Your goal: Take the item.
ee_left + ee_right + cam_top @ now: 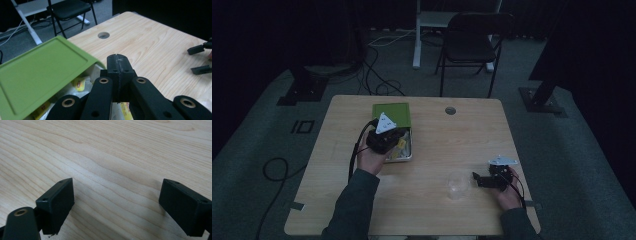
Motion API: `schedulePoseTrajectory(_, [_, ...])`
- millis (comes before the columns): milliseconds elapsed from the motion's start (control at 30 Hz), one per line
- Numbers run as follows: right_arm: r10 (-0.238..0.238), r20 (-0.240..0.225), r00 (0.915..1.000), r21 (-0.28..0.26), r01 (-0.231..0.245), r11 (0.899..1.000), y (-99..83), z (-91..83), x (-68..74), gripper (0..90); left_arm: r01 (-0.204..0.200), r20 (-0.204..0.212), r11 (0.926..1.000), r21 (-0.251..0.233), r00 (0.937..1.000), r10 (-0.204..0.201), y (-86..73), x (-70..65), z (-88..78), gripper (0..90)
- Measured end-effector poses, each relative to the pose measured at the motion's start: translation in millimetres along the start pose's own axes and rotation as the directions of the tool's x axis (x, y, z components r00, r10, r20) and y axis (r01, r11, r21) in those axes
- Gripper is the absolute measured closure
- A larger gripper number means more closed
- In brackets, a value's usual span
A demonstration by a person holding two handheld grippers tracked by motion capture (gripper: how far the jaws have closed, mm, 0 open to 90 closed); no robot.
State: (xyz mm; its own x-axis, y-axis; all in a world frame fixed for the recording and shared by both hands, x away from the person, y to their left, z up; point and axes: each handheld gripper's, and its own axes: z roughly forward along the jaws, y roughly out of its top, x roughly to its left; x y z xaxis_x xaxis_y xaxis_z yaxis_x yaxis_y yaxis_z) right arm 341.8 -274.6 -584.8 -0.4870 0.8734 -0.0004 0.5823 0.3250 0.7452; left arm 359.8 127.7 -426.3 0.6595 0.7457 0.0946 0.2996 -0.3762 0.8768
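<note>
A tin box [408, 156] stands at mid-left of the table, with its green lid [391, 114] leaning open behind it. In the left gripper view the lid [42, 75] slopes at left, with yellow tea bags [80, 84] in the box below it. My left gripper [396, 136] hovers over the box; its jaws [117, 65] are pressed shut and nothing shows between them. A clear glass cup [457, 185] stands at front right. My right gripper [476, 180] rests just right of the cup, pointing at it. It stands open [116, 202] over bare wood.
A round cable hole [450, 110] sits near the table's far edge, and it is also ahead of the left jaws [103, 35]. A black chair [469, 42] and a white desk leg [417, 35] stand beyond the table. Cables lie on the floor at left.
</note>
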Motion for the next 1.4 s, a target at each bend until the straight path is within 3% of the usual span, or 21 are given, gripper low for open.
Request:
schedulePoseTrajectory(267, [-0.001,0.000,1.0000,0.000,0.001,1.000,0.0,0.0,-0.1,12.6,0.002,-0.003,0.9995,-0.031,1.0000,-0.003,5.6,-1.6,-1.5,90.0])
schedulePoseTrajectory(367, [0.000,0.000,1.0000,0.000,0.000,1.000,0.0,0.0,0.0,12.6,0.028,-0.005,0.9980,-0.056,0.9996,-0.028,5.2,3.9,-6.1,90.0])
schedulePoseTrajectory(500, [-0.002,0.000,1.0000,0.001,0.002,1.000,0.0,-0.1,-0.1,12.6,0.040,-0.046,0.9985,0.037,0.9982,-0.038,-11.8,14.3,6.5,90.0])
schedulePoseTrajectory(567, [-0.002,0.000,1.0000,0.001,0.002,1.000,-0.1,-0.1,-0.1,12.6,0.068,-0.053,0.9937,0.089,0.9966,-0.063,-27.2,20.6,16.7,90.0])
schedulePoseTrajectory(600, [-0.002,-0.001,1.0000,0.001,0.002,1.000,-0.1,-0.1,-0.1,12.6,0.068,-0.053,0.9937,0.089,0.9966,-0.063,-27.2,20.6,16.7,90.0])
schedulePoseTrajectory(667, [-0.002,0.000,1.0000,0.000,0.002,1.000,0.0,0.0,-0.2,12.6,0.085,-0.060,0.9864,0.141,0.9952,-0.077,-43.4,24.0,26.1,90.0])
schedulePoseTrajectory(833, [0.000,-0.001,1.0000,0.001,0.000,1.000,-0.1,0.0,0.0,12.6,0.075,-0.055,0.9809,0.179,0.9963,-0.066,-51.6,22.0,32.6,90.0])
schedulePoseTrajectory(967, [-0.002,-0.001,1.0000,0.001,0.002,1.000,-0.1,0.0,-0.1,12.6,0.050,-0.004,0.9882,0.145,0.9987,-0.050,-43.2,12.8,32.9,90.0])
schedulePoseTrajectory(1167, [-0.003,0.000,1.0000,0.000,0.003,1.000,-0.1,0.0,-0.2,12.6,0.014,0.046,0.9928,0.119,0.9988,-0.019,-27.6,0.7,38.2,90.0])
schedulePoseTrajectory(1233, [-0.003,0.000,1.0000,0.000,0.003,1.000,-0.1,0.0,-0.2,12.6,0.006,0.053,0.9922,0.125,0.9985,-0.013,-26.6,-2.1,41.8,89.6])
schedulePoseTrajectory(1267, [-0.003,0.000,1.0000,0.000,0.003,1.000,-0.1,0.0,-0.2,12.6,0.008,0.053,0.9918,0.127,0.9985,-0.015,-27.4,-1.8,42.3,85.2])
schedulePoseTrajectory(1400, [-0.004,-0.002,1.0000,0.000,0.004,1.000,-0.1,-0.1,-0.2,12.5,0.029,0.045,0.9917,0.125,0.9984,-0.035,-31.3,2.5,38.1,81.8])
